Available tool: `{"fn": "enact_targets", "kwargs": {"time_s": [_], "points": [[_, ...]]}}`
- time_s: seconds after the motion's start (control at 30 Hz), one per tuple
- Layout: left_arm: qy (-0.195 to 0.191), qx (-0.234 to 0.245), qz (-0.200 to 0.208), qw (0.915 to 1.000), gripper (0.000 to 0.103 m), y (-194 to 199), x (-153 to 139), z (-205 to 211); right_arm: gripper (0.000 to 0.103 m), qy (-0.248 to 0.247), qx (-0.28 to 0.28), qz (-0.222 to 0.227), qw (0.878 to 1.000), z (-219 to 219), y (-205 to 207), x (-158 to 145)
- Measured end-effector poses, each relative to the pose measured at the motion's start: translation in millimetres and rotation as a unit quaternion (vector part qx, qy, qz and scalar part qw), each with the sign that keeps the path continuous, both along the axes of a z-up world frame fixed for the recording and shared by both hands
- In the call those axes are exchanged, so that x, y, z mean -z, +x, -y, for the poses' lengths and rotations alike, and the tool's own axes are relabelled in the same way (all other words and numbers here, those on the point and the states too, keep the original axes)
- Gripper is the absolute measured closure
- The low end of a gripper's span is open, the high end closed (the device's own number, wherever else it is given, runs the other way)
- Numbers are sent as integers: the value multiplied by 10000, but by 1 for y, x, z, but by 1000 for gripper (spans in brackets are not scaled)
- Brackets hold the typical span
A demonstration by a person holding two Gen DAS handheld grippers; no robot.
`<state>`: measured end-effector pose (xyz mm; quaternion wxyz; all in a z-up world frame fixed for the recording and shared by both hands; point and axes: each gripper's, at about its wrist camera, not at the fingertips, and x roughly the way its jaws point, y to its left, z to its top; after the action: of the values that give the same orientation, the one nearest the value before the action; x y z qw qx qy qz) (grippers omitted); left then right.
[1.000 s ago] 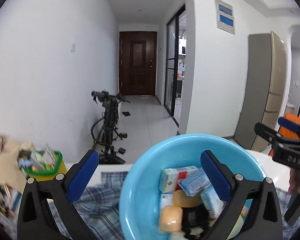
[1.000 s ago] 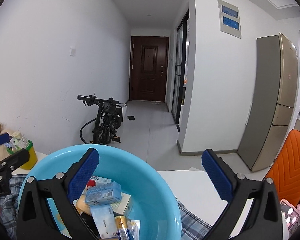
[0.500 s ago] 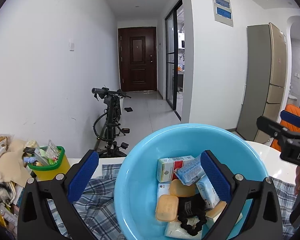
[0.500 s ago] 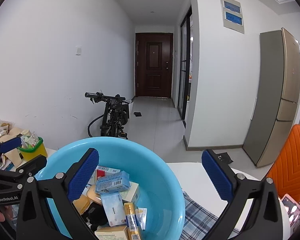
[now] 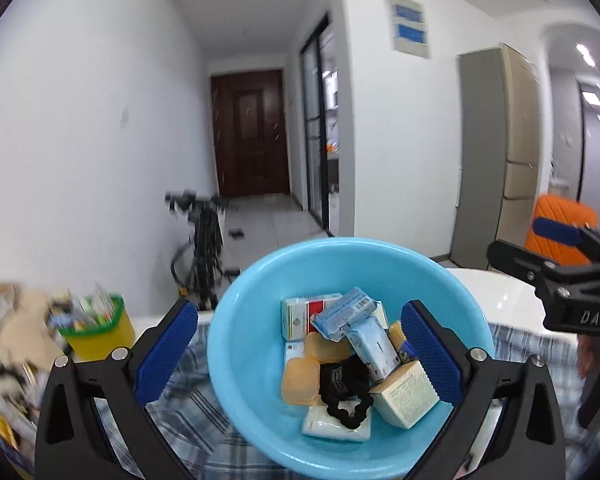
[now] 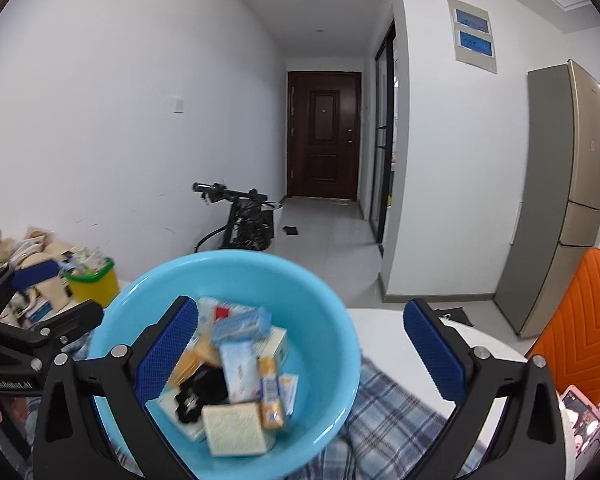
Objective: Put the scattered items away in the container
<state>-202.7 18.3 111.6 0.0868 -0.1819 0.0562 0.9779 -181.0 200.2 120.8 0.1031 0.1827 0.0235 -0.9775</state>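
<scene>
A light blue basin [image 5: 252, 344] stands on a plaid cloth [image 5: 196, 412] and holds several small items: boxes, tissue packs, orange soap cases and a black hair tie [image 5: 346, 392]. My left gripper [image 5: 300, 356] is open and empty, its blue pads either side of the basin's near left part. The basin also shows in the right wrist view [image 6: 324, 304], with my right gripper [image 6: 300, 356] open and empty over its right rim. Each gripper appears at the edge of the other's view.
A yellow and green tub [image 5: 100, 328] full of small packets stands left of the basin, beside a cluttered pile [image 6: 16, 252]. The white table [image 6: 388, 328] extends right. An orange chair [image 6: 580, 320] and a phone [image 6: 580, 420] are at the right.
Both views have tilted down and drawn nearer the basin, so more of its contents show. Both grippers stay open and empty.
</scene>
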Motion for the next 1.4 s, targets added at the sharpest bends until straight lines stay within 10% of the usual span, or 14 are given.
{"fn": "enact_targets", "kwargs": {"time_s": [0.33, 1.4], "points": [[31, -161, -574, 9982, 0, 78, -10, 6, 1, -240, -355, 138, 9990, -21, 56, -2], [413, 174, 365, 9983, 0, 198, 37, 6, 1, 527, -398, -354, 9972, -7, 209, 6]]}}
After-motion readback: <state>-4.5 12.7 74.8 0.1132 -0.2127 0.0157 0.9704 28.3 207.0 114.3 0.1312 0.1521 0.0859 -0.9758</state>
